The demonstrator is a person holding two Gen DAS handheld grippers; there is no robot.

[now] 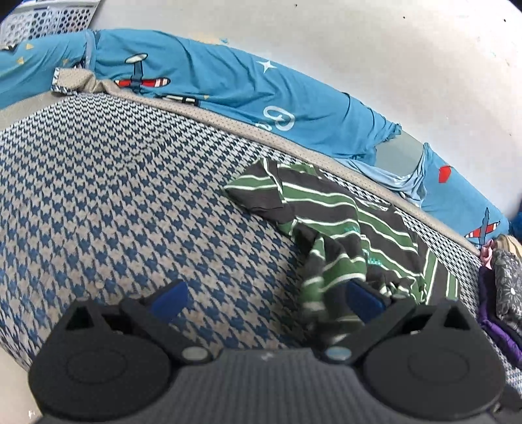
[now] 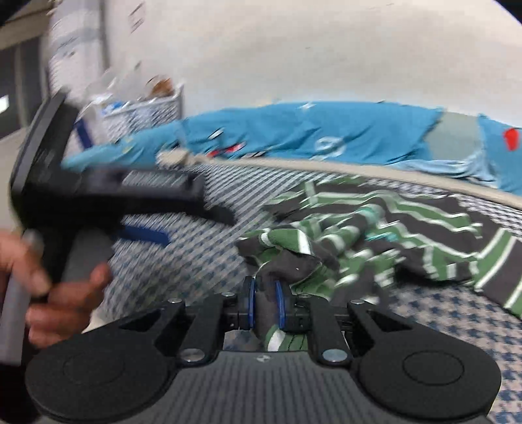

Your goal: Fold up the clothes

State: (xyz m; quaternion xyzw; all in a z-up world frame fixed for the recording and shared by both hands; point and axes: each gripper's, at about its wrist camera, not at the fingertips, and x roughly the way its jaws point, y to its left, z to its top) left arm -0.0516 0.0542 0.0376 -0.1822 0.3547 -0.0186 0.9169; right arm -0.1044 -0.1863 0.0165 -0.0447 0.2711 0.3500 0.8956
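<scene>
Here the right gripper (image 2: 266,306) is pinched nearly closed on a bunched fold of the green-and-dark striped shirt (image 2: 385,228); its blue pads (image 2: 280,305) press the cloth from both sides, and a strip of the fabric hangs down between the fingers toward the camera. The rest of the shirt lies crumpled ahead and to the right of this tool, on the blue-and-beige houndstooth mattress (image 2: 440,306).

The left gripper (image 1: 266,298) stands wide open, with its blue-tipped fingers (image 1: 169,298) well apart. Its right fingertip sits against a hanging fold of the striped shirt (image 1: 345,215), but nothing lies between the tips except bare mattress (image 1: 114,202). From this tool, the shirt spreads forward and to the right.

In the right wrist view, the left gripper (image 2: 143,208) appears to the left, blurred, held by the person's hand (image 2: 58,293).

Beyond both tools, along the far edge of the mattress, a teal sheet (image 1: 228,88) printed with aeroplanes lies rumpled against the pale wall (image 1: 359,39). A white perforated basket (image 1: 42,19) stands far ahead on the left.
</scene>
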